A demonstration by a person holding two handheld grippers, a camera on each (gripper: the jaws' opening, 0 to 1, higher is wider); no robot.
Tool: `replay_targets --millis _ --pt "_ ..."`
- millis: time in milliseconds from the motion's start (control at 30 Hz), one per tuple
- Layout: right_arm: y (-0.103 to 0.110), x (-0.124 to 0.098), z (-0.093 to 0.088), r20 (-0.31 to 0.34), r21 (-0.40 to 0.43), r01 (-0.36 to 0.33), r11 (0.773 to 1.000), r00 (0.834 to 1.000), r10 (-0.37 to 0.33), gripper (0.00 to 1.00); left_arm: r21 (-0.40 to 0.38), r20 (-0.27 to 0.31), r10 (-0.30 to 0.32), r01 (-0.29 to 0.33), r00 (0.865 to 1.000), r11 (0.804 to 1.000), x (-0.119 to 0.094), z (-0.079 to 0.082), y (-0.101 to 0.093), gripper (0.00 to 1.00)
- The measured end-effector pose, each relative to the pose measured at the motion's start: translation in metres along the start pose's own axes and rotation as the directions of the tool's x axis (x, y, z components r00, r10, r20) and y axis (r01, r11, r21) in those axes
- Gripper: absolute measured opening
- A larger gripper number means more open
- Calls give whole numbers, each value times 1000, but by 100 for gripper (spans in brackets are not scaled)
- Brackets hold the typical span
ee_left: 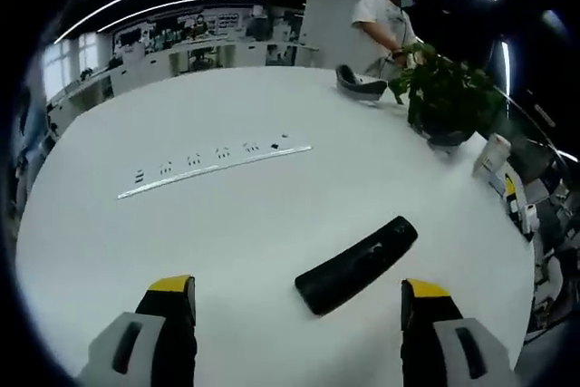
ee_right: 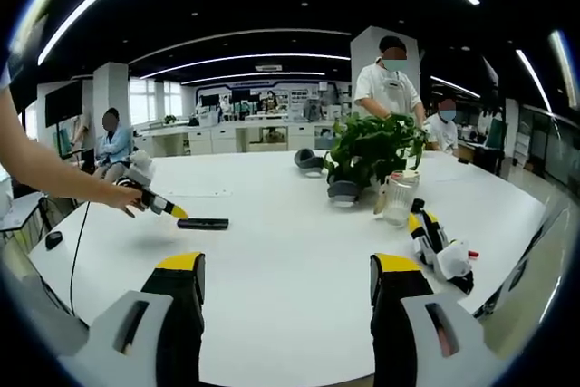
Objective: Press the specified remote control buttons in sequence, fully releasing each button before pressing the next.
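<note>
Remote control (ee_left: 357, 264) in the left gripper view lies flat on the white table (ee_left: 272, 206), just ahead of the left gripper (ee_left: 299, 301) and a bit toward its right jaw, not touching either one. Jaws are spread wide with nothing between them. It's a slim black bar, angled so its far end points up and right; buttons too small to make out. Lots of bare tabletop around it. Further back there's a long silver power strip (ee_left: 215, 169), and near the far edge a potted plant (ee_left: 447, 97) with a dark headset-looking thing (ee_left: 360, 85) beside it. Table's rounded edge drops off on the right.

Right gripper view: the right gripper (ee_right: 286, 280) is also spread open, empty, hovering over the table. The remote sits well ahead and to the left (ee_right: 202, 223), with the left gripper's yellow tip (ee_right: 174, 209) just beside its near end; can't tell if they touch. Person's hand (ee_right: 127, 195) holds that gripper. Open table in between, plant (ee_right: 373, 149) and a glass jar (ee_right: 399, 197) off to the right.
</note>
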State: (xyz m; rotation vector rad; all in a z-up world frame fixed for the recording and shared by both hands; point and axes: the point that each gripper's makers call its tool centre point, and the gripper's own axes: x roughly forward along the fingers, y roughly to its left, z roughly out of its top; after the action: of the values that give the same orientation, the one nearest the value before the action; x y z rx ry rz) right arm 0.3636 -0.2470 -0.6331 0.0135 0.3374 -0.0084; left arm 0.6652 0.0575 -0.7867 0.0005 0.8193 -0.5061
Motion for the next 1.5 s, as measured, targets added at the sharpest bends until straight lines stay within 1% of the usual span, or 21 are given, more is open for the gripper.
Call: replay_targets --millis 33,100,133,300,433,533,633,767,800,833,900,933,967,1000,1200,1267,1300,1333,1367,1433,1500 --pt "0 0 0 1 5 -3 1000 1000 3 78 -38 22 -14 15 1000 999 -4 2 -3 99" --pt "1 0 1 6 11 -6 1000 1000 6 79 -59 51 -16 19 999 998 -12 6 -4 100" --pt "1 0 1 8 13 -8 1000 1000 8 79 -69 68 -34 39 997 997 -17 7 -8 100" --pt "3 0 4 22 13 -16 1000 1000 16 84 -62 122 -46 54 991 997 -39 10 -16 100" --pt "5 0 4 25 9 -24 1000 999 24 87 -61 162 -52 63 985 996 -59 8 -22 100" --pt "6 1 3 21 6 -27 1000 999 26 88 -74 180 -58 73 982 995 -72 4 -23 100" --pt "6 0 6 36 14 -35 999 999 34 91 -88 202 -56 75 978 993 -86 1 -23 100" --pt "4 -1 9 53 28 -27 999 998 26 95 -83 236 -49 70 971 994 -107 0 -25 100" --pt "3 -2 9 54 32 -23 999 998 21 97 -93 248 -63 88 967 992 -112 0 -28 100" --pt "3 -2 10 59 34 -21 999 998 19 98 -98 253 -62 90 966 991 -116 0 -29 100" --pt "2 -3 12 72 43 -20 999 997 17 100 -95 283 -64 95 957 991 -128 3 -34 100" --pt "2 -3 13 77 46 -19 999 997 16 100 -90 295 -64 95 953 991 -135 4 -36 100" --pt "2 -3 14 84 46 -21 999 996 17 100 -89 298 -64 95 952 991 -137 4 -37 100" --pt "1 -3 14 84 47 -19 999 996 15 100 -84 313 -67 98 947 992 -144 5 -40 100" --pt "2 -4 14 80 51 -21 998 997 17 100 -69 357 -81 113 931 991 -171 4 -54 100" --pt "2 -4 13 78 52 -21 998 997 17 100 -85 389 -78 120 918 989 -182 7 -58 100" --pt "2 -4 13 78 51 -21 998 997 17 100 -100 416 -78 131 906 986 -188 10 -61 100" --pt "2 -4 13 78 51 -20 998 997 16 100 -101 431 -80 136 899 985 -192 11 -63 100" --pt "2 -4 14 81 53 -19 998 997 15 100 -106 440 -76 136 895 985 -197 9 -65 100" --pt "1 -5 14 85 60 -20 998 996 15 100 -97 448 -78 135 890 986 -204 8 -70 100" --pt "1 -6 15 89 64 -19 998 996 14 100 -83 446 -68 117 892 990 -210 3 -73 100"
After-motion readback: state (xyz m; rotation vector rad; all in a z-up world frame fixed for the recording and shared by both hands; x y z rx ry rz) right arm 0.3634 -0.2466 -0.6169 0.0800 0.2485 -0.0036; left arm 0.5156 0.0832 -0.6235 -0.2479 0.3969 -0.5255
